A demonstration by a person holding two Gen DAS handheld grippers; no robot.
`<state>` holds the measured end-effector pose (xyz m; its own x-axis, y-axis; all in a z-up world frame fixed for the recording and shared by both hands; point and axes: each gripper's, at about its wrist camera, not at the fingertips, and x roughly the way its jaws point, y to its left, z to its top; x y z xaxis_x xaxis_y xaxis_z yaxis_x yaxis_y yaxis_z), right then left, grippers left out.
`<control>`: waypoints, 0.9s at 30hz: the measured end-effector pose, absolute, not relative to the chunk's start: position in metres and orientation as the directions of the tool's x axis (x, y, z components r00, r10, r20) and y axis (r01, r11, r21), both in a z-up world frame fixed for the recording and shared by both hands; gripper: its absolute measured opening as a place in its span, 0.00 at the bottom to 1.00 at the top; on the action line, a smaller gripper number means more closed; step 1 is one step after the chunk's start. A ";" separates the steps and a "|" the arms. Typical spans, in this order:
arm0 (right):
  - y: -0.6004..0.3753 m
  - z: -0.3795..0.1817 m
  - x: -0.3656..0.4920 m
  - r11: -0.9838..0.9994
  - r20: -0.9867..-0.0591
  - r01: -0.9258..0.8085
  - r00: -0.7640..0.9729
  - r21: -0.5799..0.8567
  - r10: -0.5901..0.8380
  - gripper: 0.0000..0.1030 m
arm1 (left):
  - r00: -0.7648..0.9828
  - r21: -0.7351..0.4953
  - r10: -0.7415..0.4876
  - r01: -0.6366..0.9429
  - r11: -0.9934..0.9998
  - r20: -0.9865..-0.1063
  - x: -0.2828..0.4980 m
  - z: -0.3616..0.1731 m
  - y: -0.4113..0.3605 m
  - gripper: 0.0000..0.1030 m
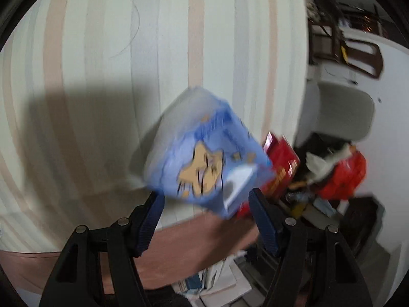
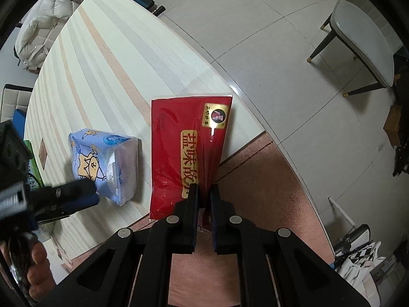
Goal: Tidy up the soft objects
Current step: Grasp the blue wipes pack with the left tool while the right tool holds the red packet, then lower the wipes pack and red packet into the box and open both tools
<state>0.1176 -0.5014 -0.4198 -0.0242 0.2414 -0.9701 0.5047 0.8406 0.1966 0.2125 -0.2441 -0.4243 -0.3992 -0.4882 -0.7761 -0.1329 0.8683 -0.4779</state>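
The flat red snack packet [image 2: 189, 151] is glossy plastic film with a shiny gold foil label, and light glints off its creases. To its left, the soft blue tissue pack [image 2: 102, 163] wears thin, smooth plastic wrap with a cartoon print. The striped cream tablecloth [image 2: 107, 71] looks smooth with a faint sheen. The right gripper [image 2: 203, 194] is matt black plastic with round metal pins. The far floor tiles [image 2: 255, 25] are polished and reflective.

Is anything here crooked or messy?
Yes. The red packet hangs slightly over the table's corner, pinched by the right tongs. The blue tissue pack sits slanted across the stripes.
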 end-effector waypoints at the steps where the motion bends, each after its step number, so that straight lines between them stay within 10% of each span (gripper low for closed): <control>1: -0.500 -0.418 0.118 0.841 -0.971 0.504 -0.025 0.195 0.239 0.09 | -0.387 -0.462 -0.474 -0.129 0.877 -0.791 0.213 -0.423 -0.245 0.63; 4: -0.500 -0.418 0.115 0.843 -0.973 0.505 -0.027 0.185 0.230 0.09 | -0.330 -0.426 -0.419 -0.055 0.903 -0.846 0.215 -0.412 -0.256 0.24; 27: -0.369 -0.293 0.174 0.929 -0.945 0.184 0.120 0.321 0.303 0.09 | 0.131 -0.387 -0.397 0.101 0.917 -0.908 0.212 -0.260 -0.131 0.09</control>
